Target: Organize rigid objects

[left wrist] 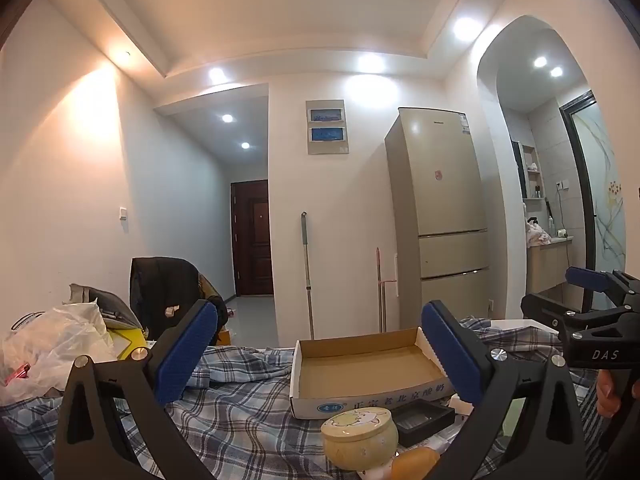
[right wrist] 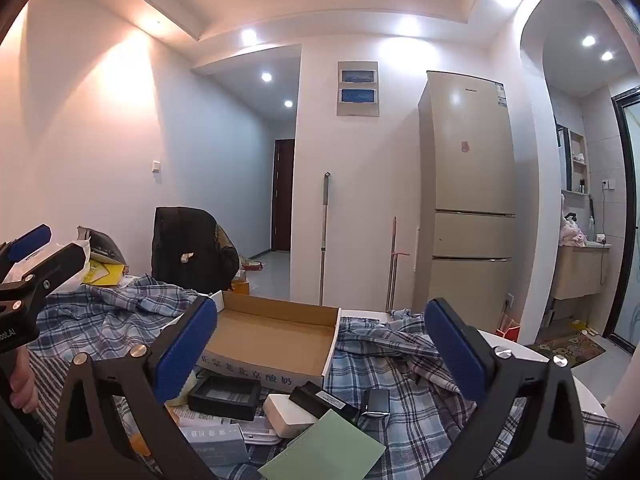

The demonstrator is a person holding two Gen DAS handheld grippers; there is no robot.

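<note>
From the left wrist view, a crumpled plastic bag (left wrist: 52,340) lies at nine o'clock on the surface, which is covered by a blue plaid cloth (left wrist: 240,412). The left tongs (left wrist: 318,354) stand spread as wide as they go, blue pads well apart and nothing between them. Framed in that gap, at the centre, sits an open, empty cardboard tray (left wrist: 360,364). Just in front of it, at six o'clock, stands a pale yellow lidded jar (left wrist: 360,438), with a shallow black tray (left wrist: 424,420) just beside it toward five o'clock. The fridge (left wrist: 444,216) stands against the far wall at one o'clock. At three o'clock the right tongs (left wrist: 560,296) hover above the surface, a hand (left wrist: 608,396) showing below them.

From the right wrist view, the left tongs (right wrist: 48,244) appear at nine o'clock. The right tongs (right wrist: 320,344) are likewise fully spread and hold nothing. The cardboard tray (right wrist: 272,332) lies at the centre, reaching behind the left pad. Below it, from seven to six o'clock, a cluster of rigid things lies on the plaid cloth (right wrist: 400,364): the black tray (right wrist: 224,396), a white block (right wrist: 286,414) touching a black box (right wrist: 324,400), a pale green card (right wrist: 324,452) in front, and a small dark case (right wrist: 378,402) just to their right.
</note>
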